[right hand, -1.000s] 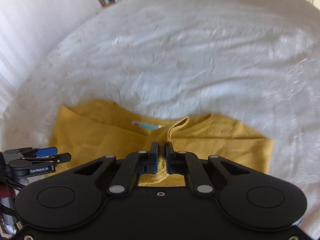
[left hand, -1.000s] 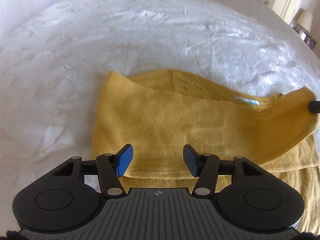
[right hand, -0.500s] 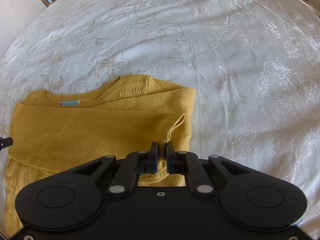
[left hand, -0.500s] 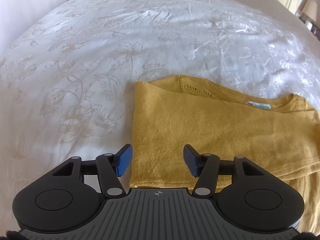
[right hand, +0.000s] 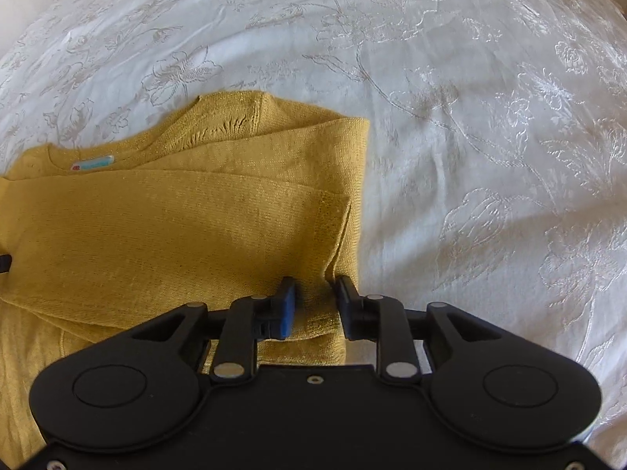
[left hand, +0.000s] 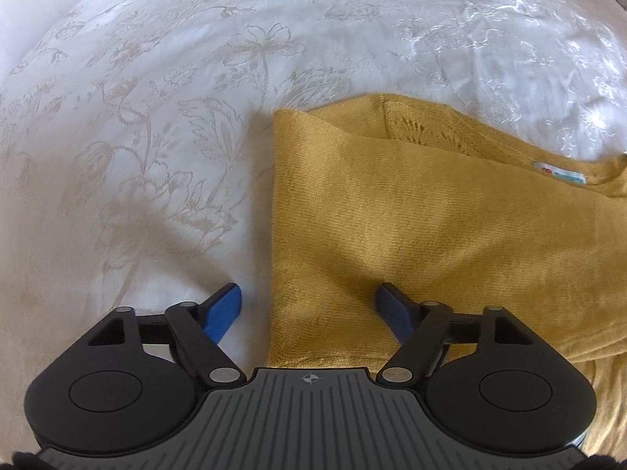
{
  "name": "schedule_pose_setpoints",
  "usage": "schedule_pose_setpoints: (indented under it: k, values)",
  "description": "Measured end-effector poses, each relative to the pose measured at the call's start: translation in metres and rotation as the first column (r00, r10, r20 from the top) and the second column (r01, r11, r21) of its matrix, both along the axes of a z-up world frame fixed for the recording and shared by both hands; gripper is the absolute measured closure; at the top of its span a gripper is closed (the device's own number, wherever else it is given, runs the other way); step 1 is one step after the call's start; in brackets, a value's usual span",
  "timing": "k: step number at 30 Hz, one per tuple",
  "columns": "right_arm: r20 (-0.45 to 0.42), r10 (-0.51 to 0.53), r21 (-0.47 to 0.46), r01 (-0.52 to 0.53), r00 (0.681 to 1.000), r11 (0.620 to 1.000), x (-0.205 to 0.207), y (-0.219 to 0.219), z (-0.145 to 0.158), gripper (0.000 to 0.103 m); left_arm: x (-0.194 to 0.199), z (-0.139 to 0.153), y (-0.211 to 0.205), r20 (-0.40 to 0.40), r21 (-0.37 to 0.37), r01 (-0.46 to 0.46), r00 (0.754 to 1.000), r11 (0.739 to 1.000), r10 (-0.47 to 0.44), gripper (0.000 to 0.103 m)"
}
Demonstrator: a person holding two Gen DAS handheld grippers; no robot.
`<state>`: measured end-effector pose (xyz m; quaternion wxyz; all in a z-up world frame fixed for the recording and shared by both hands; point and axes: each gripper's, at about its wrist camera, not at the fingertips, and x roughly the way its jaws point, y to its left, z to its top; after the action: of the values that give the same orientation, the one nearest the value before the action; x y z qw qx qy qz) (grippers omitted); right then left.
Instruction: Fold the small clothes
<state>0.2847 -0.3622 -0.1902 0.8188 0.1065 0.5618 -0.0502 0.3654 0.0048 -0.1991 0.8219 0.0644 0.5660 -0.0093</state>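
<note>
A: Left wrist view. Mustard sweater [left hand: 411, 227] lies folded on the white bedspread [left hand: 156, 117], neck label [left hand: 558, 172] up top. Left gripper [left hand: 309, 305] straddles the sweater's left edge: one of its fingers [left hand: 223, 305] over bare bedspread, the other over knit. Jaws have just been opening, now wide, holding nothing.

B: Risk there?

A: If it closes from that spot it probably catches bedspread along with the knit, or only the top layer. Either one drags the fold crooked.

B: Right wrist view?

A: Sweater [right hand: 176, 235] sits left of centre, right edge stacked in layers. Right gripper [right hand: 313, 305] is at that edge, jaws have just been opening, only part way. A ridge of knit stands between the fingers [right hand: 288, 305]; pads look clear of it, so released, not gripped.

B: Concern?

A: That ridge. Knit is loose; pulling away could snag it on a pad and lift the flap back open. Layer edge near the fingers already looks puckered.
</note>
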Motion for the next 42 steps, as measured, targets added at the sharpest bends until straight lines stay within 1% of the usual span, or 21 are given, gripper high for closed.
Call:
schedule_pose_setpoints:
  k: [1, 4, 11, 12, 13, 14, 15, 16, 18, 21, 24, 27, 32, 35, 36, 38, 40, 41, 42]
  values:
    - [0.004, -0.006, 0.004, 0.006, 1.000, 1.000, -0.001, -0.001, -0.001, 0.069, 0.000, -0.001, 0.002, -0.001, -0.003, -0.008, 1.000, 1.000, 0.008, 0.019]
    - [0.017, -0.024, 0.022, 0.024, 1.000, 0.999, -0.004, -0.005, -0.002, 0.069, 0.001, -0.003, 0.007, -0.001, -0.014, -0.026, 1.000, 1.000, 0.026, 0.014]
    - [0.038, -0.042, 0.028, 0.041, 0.998, 0.999, -0.008, -0.007, -0.002, 0.067, 0.005, -0.005, 0.008, -0.010, -0.014, -0.036, 0.999, 0.999, 0.036, 0.010]
    - [0.039, -0.044, 0.022, 0.043, 0.998, 0.999, -0.008, -0.007, -0.001, 0.062, 0.006, -0.005, 0.010, -0.011, -0.015, -0.038, 0.999, 0.999, 0.038, 0.009]
    - [0.027, -0.053, -0.009, 0.053, 0.998, 0.999, -0.008, -0.006, -0.001, 0.040, 0.007, -0.006, 0.011, -0.011, -0.016, -0.041, 0.999, 0.999, 0.041, 0.007]
    - [0.010, -0.066, -0.036, 0.067, 0.998, 0.997, -0.008, -0.006, -0.003, 0.022, 0.006, -0.006, 0.011, -0.012, -0.017, -0.046, 0.999, 0.999, 0.046, 0.006]
    - [-0.008, -0.079, -0.043, 0.078, 0.997, 0.996, -0.008, -0.009, -0.007, 0.001, 0.006, -0.007, 0.012, -0.012, -0.018, -0.052, 0.999, 0.998, 0.052, 0.001]
    - [-0.007, -0.088, -0.021, 0.088, 0.996, 0.996, -0.009, -0.012, -0.010, 0.001, 0.006, -0.009, 0.014, -0.014, -0.021, -0.061, 0.998, 0.998, 0.061, 0.000]
    - [0.004, -0.118, 0.016, 0.118, 0.993, 0.993, -0.014, -0.020, -0.012, 0.001, 0.007, -0.011, 0.020, -0.018, -0.060, -0.079, 0.997, 0.995, 0.078, 0.000]
    - [0.009, -0.127, 0.030, 0.126, 0.992, 0.992, -0.018, -0.025, -0.013, 0.001, 0.007, -0.015, 0.030, -0.009, -0.117, -0.090, 0.996, 0.989, 0.089, 0.000]
    - [0.006, -0.131, 0.035, 0.131, 0.991, 0.991, -0.016, -0.028, -0.015, 0.001, 0.002, -0.018, 0.037, 0.029, -0.155, -0.084, 0.996, 0.984, 0.090, 0.000]
    - [0.001, -0.138, 0.033, 0.138, 0.990, 0.990, -0.014, -0.028, -0.016, 0.000, -0.003, -0.019, 0.039, 0.050, -0.160, -0.077, 0.995, 0.984, 0.086, 0.000]
    - [0.002, -0.142, 0.024, 0.142, 0.990, 0.990, -0.013, -0.025, -0.017, 0.000, 0.002, -0.018, 0.037, 0.020, -0.146, -0.083, 0.996, 0.986, 0.087, 0.000]
    - [0.000, -0.143, 0.024, 0.143, 0.990, 0.989, -0.014, -0.025, -0.016, 0.000, 0.003, -0.016, 0.036, 0.019, -0.138, -0.083, 0.996, 0.987, 0.086, 0.000]
    - [-0.002, -0.142, 0.024, 0.142, 0.990, 0.990, -0.014, -0.026, -0.015, 0.000, 0.002, -0.014, 0.035, 0.023, -0.136, -0.082, 0.996, 0.987, 0.086, 0.001]
    - [-0.010, -0.140, 0.022, 0.140, 0.990, 0.990, -0.014, -0.026, -0.013, 0.001, 0.002, -0.010, 0.033, 0.035, -0.134, -0.077, 0.996, 0.988, 0.083, 0.007]
    - [-0.022, -0.140, 0.013, 0.140, 0.990, 0.990, -0.015, -0.026, -0.009, 0.001, -0.004, -0.003, 0.034, 0.047, -0.126, -0.069, 0.996, 0.990, 0.075, 0.020]
    - [-0.027, -0.140, 0.006, 0.140, 0.990, 0.990, -0.017, -0.026, -0.006, 0.001, -0.008, 0.001, 0.034, 0.053, -0.113, -0.065, 0.996, 0.991, 0.071, 0.022]
    - [-0.034, -0.141, -0.006, 0.141, 0.989, 0.990, -0.019, -0.026, -0.003, 0.001, -0.011, 0.005, 0.033, 0.062, -0.094, -0.062, 0.996, 0.994, 0.068, 0.022]
